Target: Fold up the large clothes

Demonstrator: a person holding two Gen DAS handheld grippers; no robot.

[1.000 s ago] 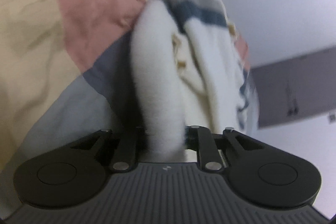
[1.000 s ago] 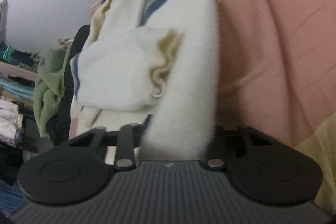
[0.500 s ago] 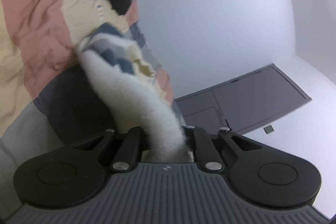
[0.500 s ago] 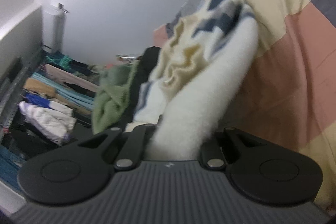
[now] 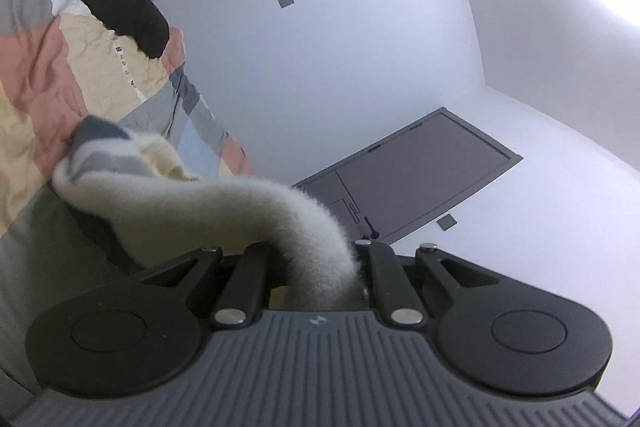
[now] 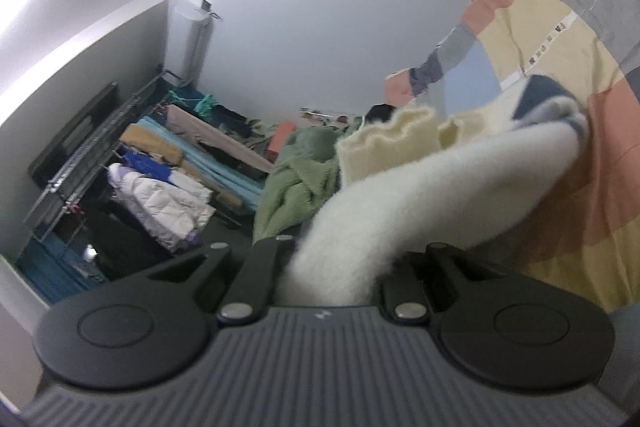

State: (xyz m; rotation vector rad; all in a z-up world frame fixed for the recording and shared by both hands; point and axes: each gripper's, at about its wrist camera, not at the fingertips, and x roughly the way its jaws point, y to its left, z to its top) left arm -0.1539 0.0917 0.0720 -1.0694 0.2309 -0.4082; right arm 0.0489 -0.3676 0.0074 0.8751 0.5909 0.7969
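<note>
L tool (image 5: 320,267) clamped on fuzzy white sweater (image 5: 224,203); R tool (image 6: 332,267) clamped on same, over patchwork quilt (image 6: 560,39).

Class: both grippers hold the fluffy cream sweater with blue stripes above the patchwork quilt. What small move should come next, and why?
Probably draw the left gripper and right gripper apart: the fluffy cream blue-striped sweater sags bunched between them above the patchwork quilt, and spreading should flatten it for folding.
</note>
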